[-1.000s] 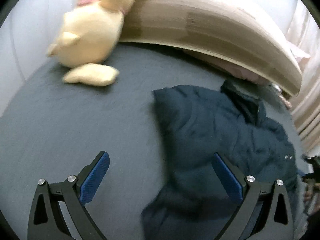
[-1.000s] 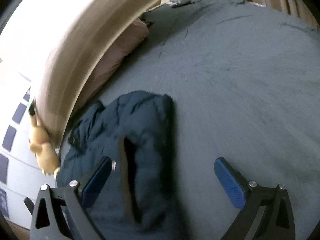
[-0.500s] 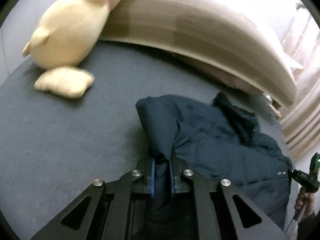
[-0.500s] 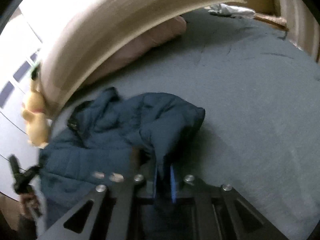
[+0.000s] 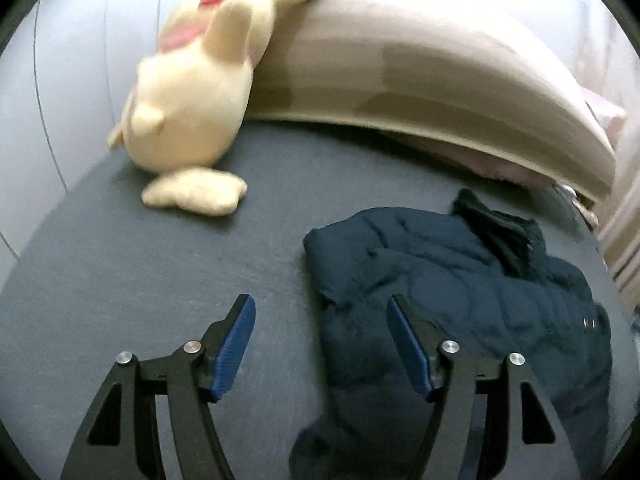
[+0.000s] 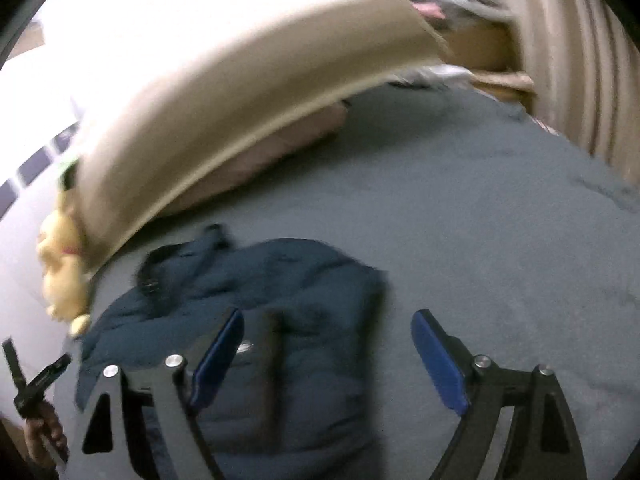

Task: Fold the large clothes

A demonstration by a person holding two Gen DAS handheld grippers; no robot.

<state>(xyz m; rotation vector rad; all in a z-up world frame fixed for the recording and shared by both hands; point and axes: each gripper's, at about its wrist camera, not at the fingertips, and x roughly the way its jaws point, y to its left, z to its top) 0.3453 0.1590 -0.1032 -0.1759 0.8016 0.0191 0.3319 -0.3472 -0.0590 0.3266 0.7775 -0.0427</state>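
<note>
A dark navy puffer jacket lies on the grey bed, its collar toward the headboard. It also shows in the right wrist view, folded into a narrower shape. My left gripper is open and empty, straddling the jacket's left edge just above it. My right gripper is open and empty over the jacket's right edge. The other gripper's tip shows at the lower left of the right wrist view.
A yellow plush toy leans on the beige headboard at the back left. A pink pillow lies under the headboard. Grey bed sheet spreads right of the jacket. Curtains hang at far right.
Half a second ago both grippers were shut on the jacket's edges. Now both have opened, let go of it and drawn back a little.
</note>
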